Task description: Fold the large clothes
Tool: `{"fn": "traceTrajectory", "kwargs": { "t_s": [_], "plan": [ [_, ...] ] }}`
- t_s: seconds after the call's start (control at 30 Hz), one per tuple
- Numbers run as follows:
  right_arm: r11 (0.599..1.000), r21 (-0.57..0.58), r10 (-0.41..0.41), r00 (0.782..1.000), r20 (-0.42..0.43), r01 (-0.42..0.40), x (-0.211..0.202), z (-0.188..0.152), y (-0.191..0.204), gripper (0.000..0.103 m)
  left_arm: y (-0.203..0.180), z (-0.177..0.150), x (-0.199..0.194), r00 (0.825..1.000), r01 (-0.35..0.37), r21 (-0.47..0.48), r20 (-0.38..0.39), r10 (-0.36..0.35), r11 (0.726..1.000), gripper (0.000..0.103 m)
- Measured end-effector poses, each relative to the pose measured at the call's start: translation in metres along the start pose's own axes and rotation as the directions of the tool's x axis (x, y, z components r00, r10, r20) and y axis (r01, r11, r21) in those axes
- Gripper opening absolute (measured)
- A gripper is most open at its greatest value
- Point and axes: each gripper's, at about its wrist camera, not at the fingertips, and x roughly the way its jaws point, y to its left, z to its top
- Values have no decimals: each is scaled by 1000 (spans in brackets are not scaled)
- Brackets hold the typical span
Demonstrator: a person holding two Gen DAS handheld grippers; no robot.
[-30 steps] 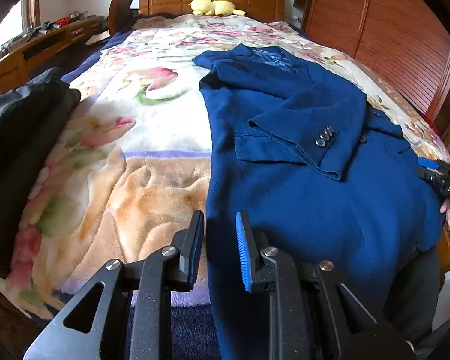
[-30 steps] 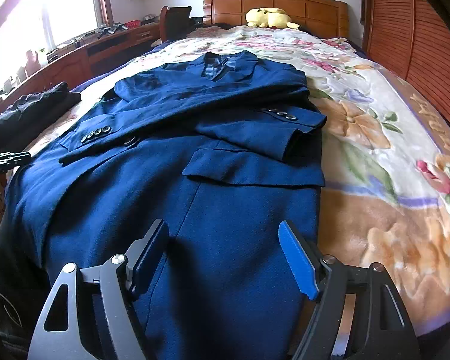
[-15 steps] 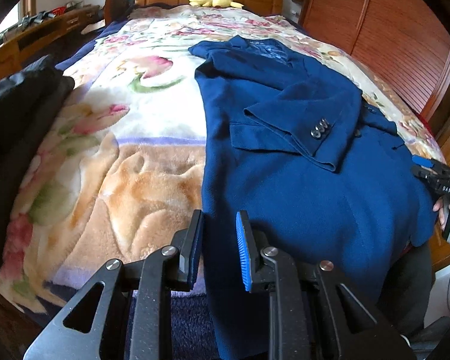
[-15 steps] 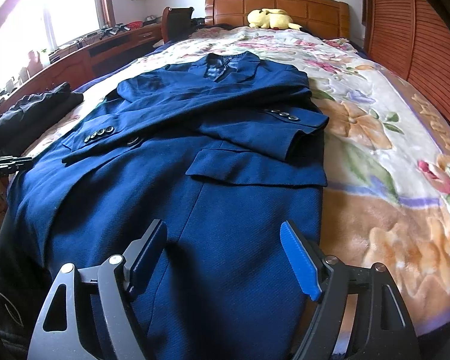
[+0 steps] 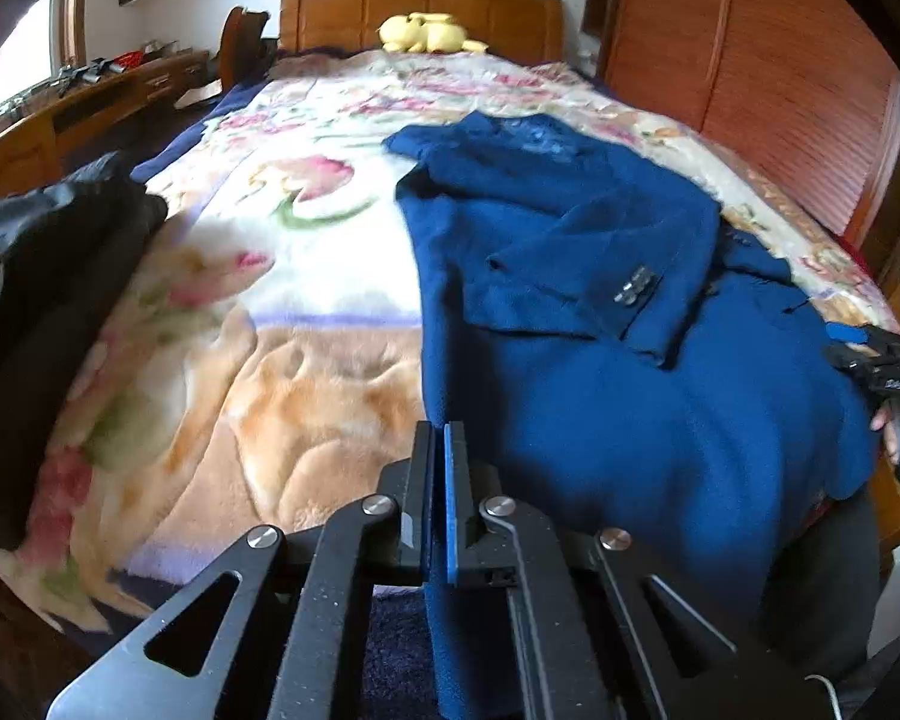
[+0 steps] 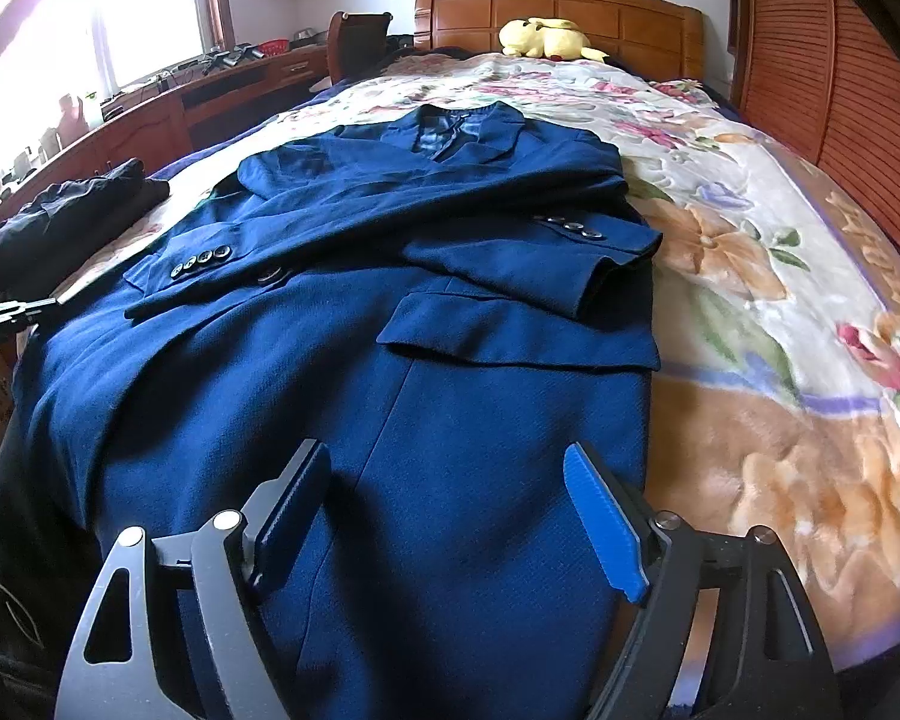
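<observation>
the blue coat (image 6: 390, 420) lay flat on the bed (image 6: 780, 360), both sleeves already folded across its front, hem hanging over the near edge. the left tongs (image 5: 439, 480) were closed on the coat's left edge. the right tongs (image 6: 450, 516) were wide open above the cloth, holding nothing. the body folds were not yet done.

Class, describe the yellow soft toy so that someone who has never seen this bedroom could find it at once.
Start at the bed with the flowered blanket and look to its far end, where the wooden headboard stands. The yellow soft toy lies there against the headboard, well beyond the blue coat. It is the only bright yellow thing in view.
</observation>
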Motion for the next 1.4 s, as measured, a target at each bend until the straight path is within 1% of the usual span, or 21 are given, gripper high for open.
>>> {"fn": "traceTrajectory", "kwargs": {
  "t_s": [0.03, 0.07, 0.1, 0.13, 0.2, 0.27, 0.37, 0.53, 0.63, 0.73, 0.83, 0.87, 0.93, 1.1, 1.2, 1.33, 1.4],
  "plan": [
    [1000, -1, 0, 1000, 0, 0, 0, 0, 0, 82, -1, 2, -1, 1000, 16, 12, 0, -16, 1000, 3],
    [1000, -2, 0, 1000, 0, 0, 1, 0, 0, 82, -4, 5, 0, 1000, 13, 22, -18, -13, 1000, 5],
    [1000, -2, 0, 1000, 0, 0, 1, 0, 0, 83, -5, 6, 0, 999, -7, 25, -34, 8, 1000, 14],
    [1000, -2, 0, 1000, 0, 0, 1, 0, 1, 83, -6, 8, -1, 998, -45, 28, -34, 46, 999, 18],
    [1000, -5, -1, 1000, -1, 1, 2, 0, 2, 83, -6, 9, -8, 997, -79, 24, 5, 79, 997, 18],
    [1000, -11, -5, 1000, -1, 5, 2, 0, 2, 84, -2, 12, -13, 995, -103, -5, 4, 103, 995, 19],
    [1000, -22, -9, 1000, -2, 9, 3, 1, 4, 84, 1, 14, -20, 992, -126, 2, 18, 126, 992, 19],
    [1000, -17, -2, 1000, -3, 2, 1, 1, 3, 84, 11, 14, -26, 993, -116, -19, 5, 116, 993, 20],
    [1000, -20, -4, 1000, -8, 4, -3, 2, 4, 84, 12, 11, -30, 993, -120, -25, 11, 121, 992, 20],
    [999, -28, -29, 1000, -5, 28, -13, 3, 6, 84, 13, 5, -31, 995, -100, -28, 6, 100, 995, 20],
    [998, -21, -52, 999, -5, 52, -26, 1, 7, 84, 10, -6, -18, 998, -33, -22, -63, 32, 999, 20],
    [998, -18, -59, 998, -8, 59, -30, 0, 6, 84, 8, -11, -12, 995, -24, -21, -94, 22, 999, 20],
    [997, -19, -74, 997, -13, 74, -38, -3, 6, 84, 6, -18, -4, 992, -13, -27, -125, 9, 1000, 20],
    [997, -14, -74, 997, -22, 74, -55, -16, 4, 85, 11, -22, -1, 990, 18, -69, -138, -27, 997, 21],
    [997, -5, -73, 997, -24, 73, -61, -22, 0, 85, 12, -21, 5, 989, 20, -67, -148, -30, 998, 22],
    [998, 18, -66, 997, -37, 67, -58, -28, -4, 85, 16, -19, 12, 986, 41, -93, -158, -55, 995, 22],
    [996, 25, -87, 995, -50, 88, -55, -30, -6, 85, 18, -19, 13, 984, 52, -114, -162, -70, 992, 22]
  ]
}}
